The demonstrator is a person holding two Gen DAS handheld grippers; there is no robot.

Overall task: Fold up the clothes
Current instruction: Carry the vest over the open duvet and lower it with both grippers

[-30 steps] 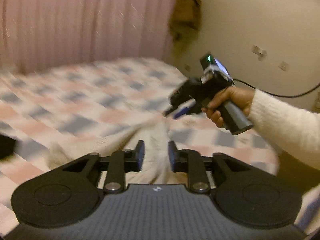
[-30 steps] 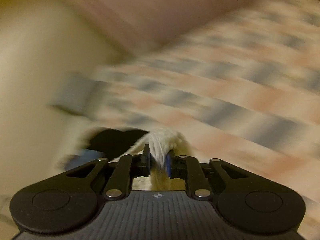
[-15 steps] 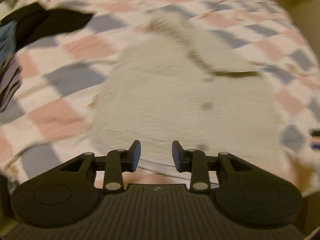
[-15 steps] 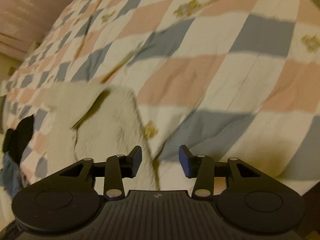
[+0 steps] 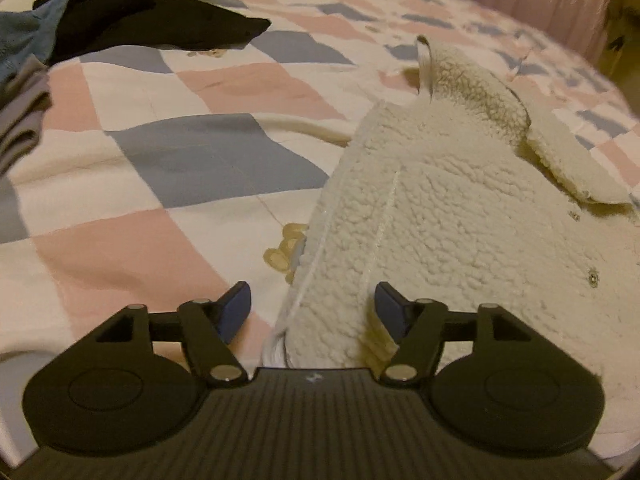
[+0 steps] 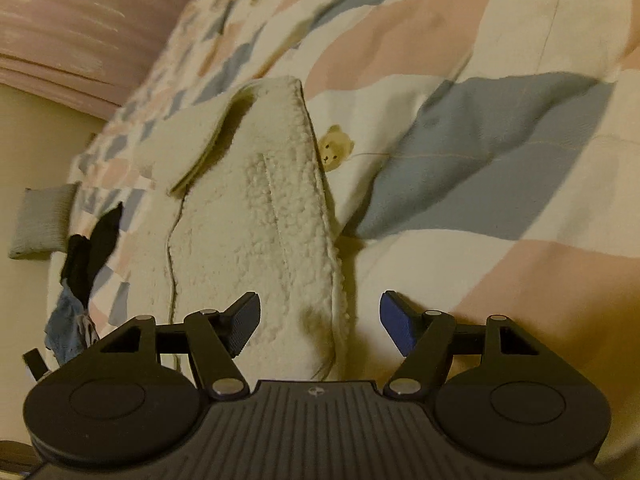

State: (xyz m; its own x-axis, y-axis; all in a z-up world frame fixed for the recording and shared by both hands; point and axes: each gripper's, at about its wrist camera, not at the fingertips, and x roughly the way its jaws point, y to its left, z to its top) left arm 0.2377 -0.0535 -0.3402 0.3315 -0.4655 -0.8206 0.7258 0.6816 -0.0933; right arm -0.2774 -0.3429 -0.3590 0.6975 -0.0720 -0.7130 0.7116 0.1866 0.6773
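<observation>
Both grippers have their fingers spread wide, gripping nothing. Between the left gripper fingers lies a corner of the cream fleece jacket; its length runs away from the fingers, collar end farthest (one flap turned up). The right gripper straddles the jacket's other edge. Beyond, on the checked quilt, dark clothes lie well left. A second ago both gripped the lifted jacket.

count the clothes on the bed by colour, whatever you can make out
cream: 1, the fleece jacket spread on the checked quilt
black: 1, a black garment at the far edge
blue: 1, a blue garment beside it
grey: 1, a grey garment at the left edge
total: 4, though the dark heap may hide more
</observation>
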